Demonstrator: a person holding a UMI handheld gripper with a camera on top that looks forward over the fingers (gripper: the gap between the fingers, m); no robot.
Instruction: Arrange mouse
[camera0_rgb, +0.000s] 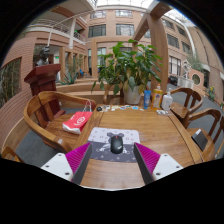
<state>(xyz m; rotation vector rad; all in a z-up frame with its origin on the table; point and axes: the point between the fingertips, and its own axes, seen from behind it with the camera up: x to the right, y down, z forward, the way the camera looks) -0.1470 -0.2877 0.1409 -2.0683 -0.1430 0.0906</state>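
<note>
A dark computer mouse (116, 144) lies on a grey patterned mouse mat (112, 141) on a wooden table (130, 122). My gripper (112, 158) is open, its magenta pads (78, 156) spread wide to either side. The mouse sits just ahead of the fingertips, roughly centred between them, with clear gaps on both sides. Nothing is held.
A red and white packet (78, 121) lies on the table's left side. A blue bottle (146, 99) and a large potted plant (128, 68) stand at the far end. Wooden chairs (46, 112) flank the table on both sides. White sheets (59, 166) lie near the fingers.
</note>
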